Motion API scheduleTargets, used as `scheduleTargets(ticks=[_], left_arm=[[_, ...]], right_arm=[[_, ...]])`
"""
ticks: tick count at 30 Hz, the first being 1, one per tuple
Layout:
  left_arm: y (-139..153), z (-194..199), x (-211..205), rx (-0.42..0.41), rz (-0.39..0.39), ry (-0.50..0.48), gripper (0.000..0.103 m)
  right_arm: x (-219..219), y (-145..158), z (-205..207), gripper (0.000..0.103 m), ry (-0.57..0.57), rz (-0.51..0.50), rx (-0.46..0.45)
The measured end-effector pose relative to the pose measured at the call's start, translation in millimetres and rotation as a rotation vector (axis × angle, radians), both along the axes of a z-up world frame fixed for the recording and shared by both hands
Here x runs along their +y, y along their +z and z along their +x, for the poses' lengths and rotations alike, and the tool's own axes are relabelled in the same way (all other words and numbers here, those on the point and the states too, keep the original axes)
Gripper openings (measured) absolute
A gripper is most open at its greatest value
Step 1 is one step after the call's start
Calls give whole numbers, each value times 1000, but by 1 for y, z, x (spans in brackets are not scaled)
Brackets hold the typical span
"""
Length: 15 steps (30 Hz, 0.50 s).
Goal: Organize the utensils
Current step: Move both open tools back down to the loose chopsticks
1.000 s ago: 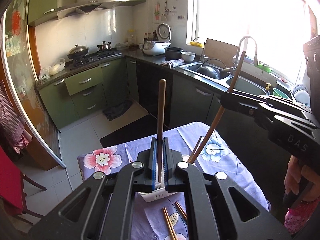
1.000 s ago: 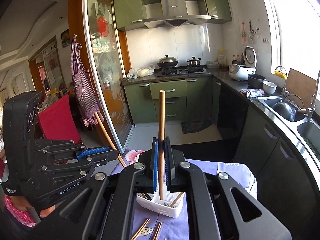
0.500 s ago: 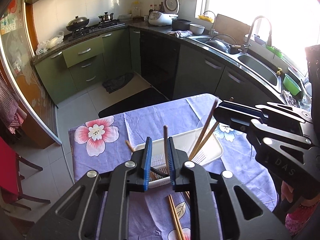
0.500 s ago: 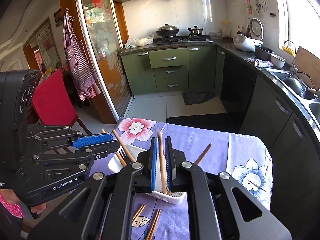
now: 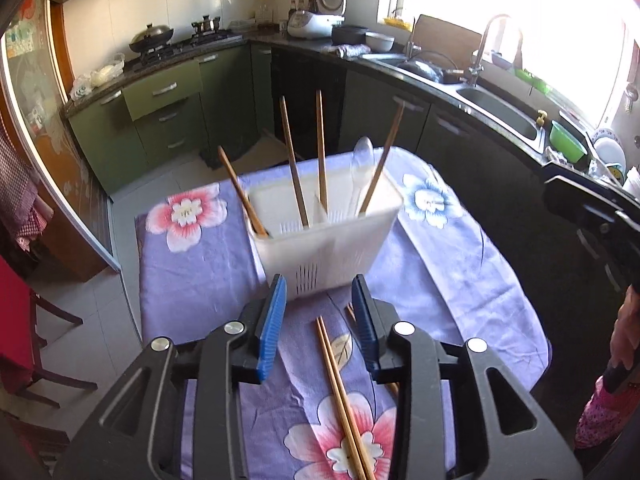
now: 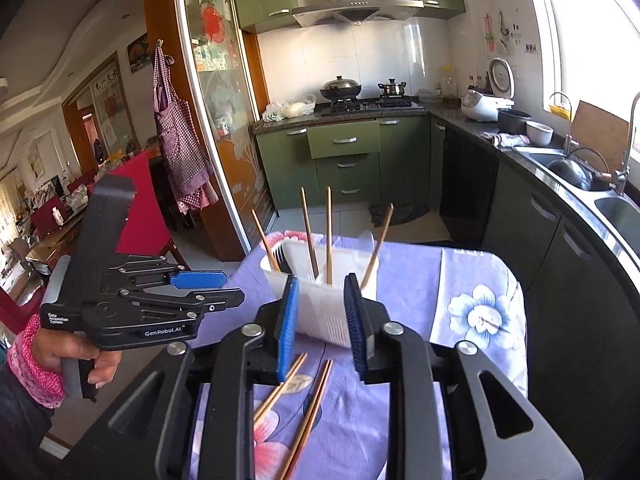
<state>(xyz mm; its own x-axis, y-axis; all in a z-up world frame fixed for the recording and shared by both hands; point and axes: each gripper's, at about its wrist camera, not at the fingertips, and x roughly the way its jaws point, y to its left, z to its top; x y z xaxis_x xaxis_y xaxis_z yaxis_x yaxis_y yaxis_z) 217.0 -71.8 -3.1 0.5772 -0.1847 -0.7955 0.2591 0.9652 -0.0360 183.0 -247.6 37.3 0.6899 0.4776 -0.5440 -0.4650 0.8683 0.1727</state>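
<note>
Both your left gripper (image 5: 319, 322) and right gripper (image 6: 322, 326) now stand apart and empty, each chopstick released upright into the white basket (image 5: 326, 240) at frame centre, leaving loose chopsticks (image 5: 340, 392) on the tablecloth below to collect.

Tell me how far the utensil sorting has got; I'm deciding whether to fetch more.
Done: four brown wooden chopsticks and a translucent white plastic spoon stand in the white slotted plastic utensil holder. In hand: nothing; the left gripper and right gripper are both open and empty. Left: several loose wooden chopsticks lie on the purple floral tablecloth.
</note>
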Motion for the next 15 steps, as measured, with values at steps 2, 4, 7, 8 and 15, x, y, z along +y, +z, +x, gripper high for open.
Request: scheduleTargets(ticks=[2,4,7,8,15], left_arm=[[-33,-7,-3,69,-1,-1,33],[-66,-8,-6,141,-1,2,33],[-104,-5,-8,209,23,22,33],[-113,-4,-9,218,39,29,33],[-140,6,-15,252,97,56,32]], right_arm=[[-14,-21,-18,31,-32,-2,12],[-26,-42,-32,31,-59,-1,36],[-43,-74,-48,32,-92,29,85],[-48,-84,-53,33,-100,40,103],[-66,-124,-66,34,-116,95,179]])
